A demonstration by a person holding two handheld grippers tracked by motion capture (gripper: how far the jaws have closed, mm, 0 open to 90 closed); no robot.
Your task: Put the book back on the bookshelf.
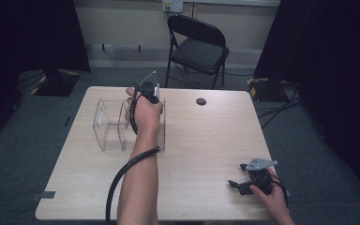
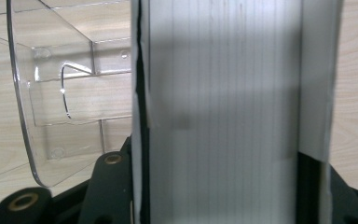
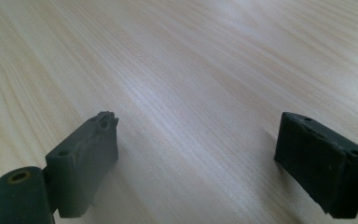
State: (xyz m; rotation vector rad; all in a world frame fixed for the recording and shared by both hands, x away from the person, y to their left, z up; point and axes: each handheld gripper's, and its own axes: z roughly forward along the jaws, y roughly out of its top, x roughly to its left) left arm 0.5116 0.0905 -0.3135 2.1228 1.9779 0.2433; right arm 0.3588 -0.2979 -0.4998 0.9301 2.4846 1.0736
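Clear acrylic rack (image 1: 110, 124) lies at seven o'clock of the left gripper (image 1: 151, 90), which pinches an upright white book (image 2: 223, 112); right gripper (image 1: 243, 183), spread, rests far off.

High view overlooks table (image 1: 206, 140) from above; gripper views close, sharing tabletop

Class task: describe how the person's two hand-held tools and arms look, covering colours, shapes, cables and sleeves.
Both tools, the left tool and right tool, are black, each topped by a grey three-cornered plate. A thick black cable trails along the left forearm. The jaws are blocky and dark, with brass-coloured eyelets. The forearms are bare, without sleeves.
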